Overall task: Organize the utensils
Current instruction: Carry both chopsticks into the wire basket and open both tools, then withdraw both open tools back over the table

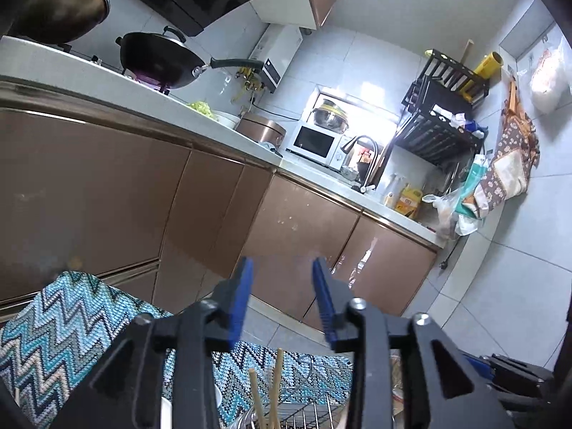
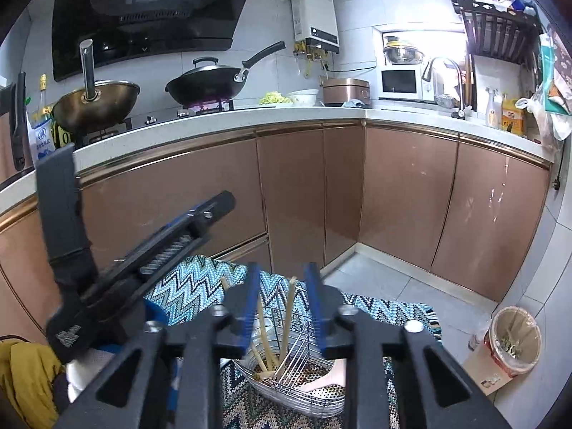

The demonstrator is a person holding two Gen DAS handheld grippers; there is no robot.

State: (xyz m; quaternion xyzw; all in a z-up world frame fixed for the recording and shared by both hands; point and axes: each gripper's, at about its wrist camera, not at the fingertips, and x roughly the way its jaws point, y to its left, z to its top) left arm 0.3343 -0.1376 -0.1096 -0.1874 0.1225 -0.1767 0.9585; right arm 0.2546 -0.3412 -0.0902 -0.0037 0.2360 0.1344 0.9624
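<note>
Now both grippers, left gripper (image 1: pixel 282 268) and right gripper (image 2: pixel 282 275), hang wide and hold nothing. Chopsticks (image 2: pixel 287 318) stand in the wire basket (image 2: pixel 304 389) at six o'clock. Next, reach down.

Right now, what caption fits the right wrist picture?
Open right gripper above a wire utensil basket holding chopsticks.

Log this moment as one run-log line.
task: organize utensils | left gripper: open, empty, raised | right gripper: open, empty, above wire basket | chopsticks: standing in basket | basket on zigzag mat
</note>
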